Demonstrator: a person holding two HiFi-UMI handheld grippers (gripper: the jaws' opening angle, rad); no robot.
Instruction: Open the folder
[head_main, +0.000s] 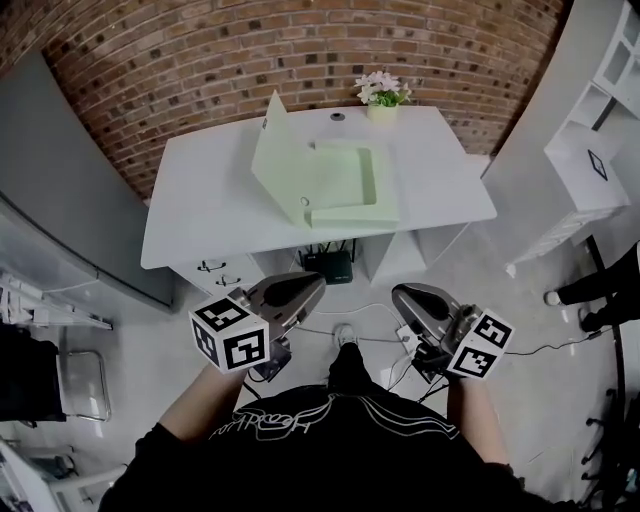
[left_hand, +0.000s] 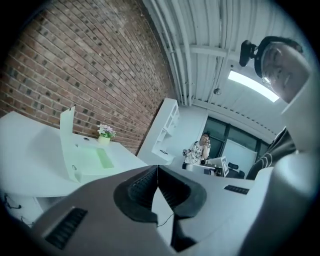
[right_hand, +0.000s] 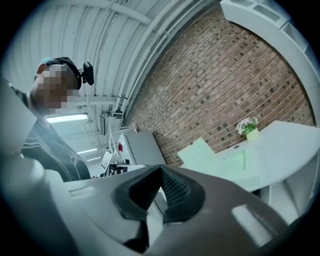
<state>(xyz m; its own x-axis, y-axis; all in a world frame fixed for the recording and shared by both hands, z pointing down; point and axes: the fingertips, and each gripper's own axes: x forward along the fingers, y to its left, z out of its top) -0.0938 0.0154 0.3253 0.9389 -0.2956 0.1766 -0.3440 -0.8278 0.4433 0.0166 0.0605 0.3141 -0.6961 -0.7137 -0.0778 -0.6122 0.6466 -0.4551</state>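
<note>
1. Head view: my left gripper (head_main: 312, 283) and right gripper (head_main: 402, 293) hang short of the table's (head_main: 200, 220) near edge, both clear of the table.
2. Left gripper view: jaw tips pressed together, nothing between them.
3. Right gripper view: same, tips meeting, empty.
4. Black box (head_main: 330, 265) with cables sits under the table, by its near edge.
5. Pale green folder (head_main: 345, 185) lies mid-table, already open. Its cover is raised on the left side and the rest lies flat.
6. Flower pot (head_main: 382, 100) stands at the table's far edge, just beyond the folder.
7. Brick wall (head_main: 300, 50) runs behind the table; white shelf unit (head_main: 600, 150) stands off the table's right end.
</note>
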